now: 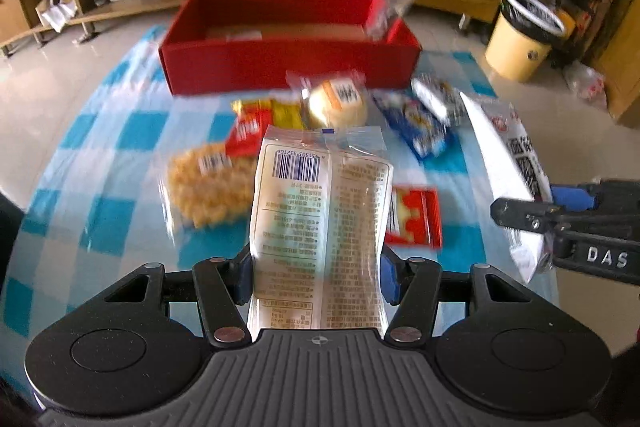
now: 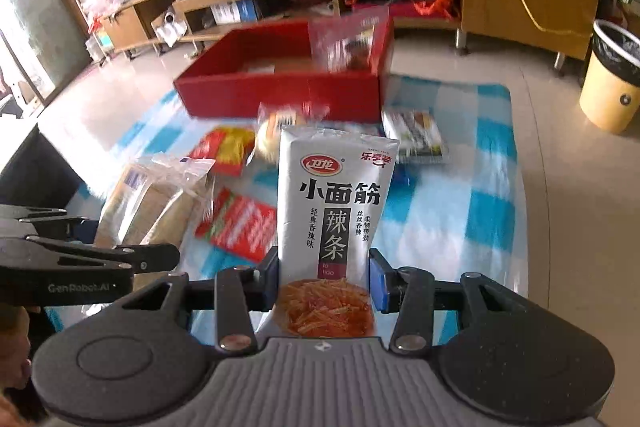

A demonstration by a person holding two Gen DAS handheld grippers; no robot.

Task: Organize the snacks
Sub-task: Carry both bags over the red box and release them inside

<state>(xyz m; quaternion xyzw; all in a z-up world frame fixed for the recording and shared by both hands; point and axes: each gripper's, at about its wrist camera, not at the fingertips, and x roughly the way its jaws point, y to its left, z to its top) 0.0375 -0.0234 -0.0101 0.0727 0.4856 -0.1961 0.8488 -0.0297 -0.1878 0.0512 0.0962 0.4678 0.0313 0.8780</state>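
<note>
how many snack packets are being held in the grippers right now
2. A clear barcode packet is in the left gripper; a white spicy-strip packet is in the right gripper.

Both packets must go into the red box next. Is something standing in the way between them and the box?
Nothing tall blocks it. Loose snacks lie on the cloth before the red box, low enough to pass over. One packet already leans in its far corner.

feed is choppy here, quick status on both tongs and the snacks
Left tongs shut on clear barcode packet. Right tongs shut on white spicy-strip bag. Red box ahead, loose snacks between.
</note>
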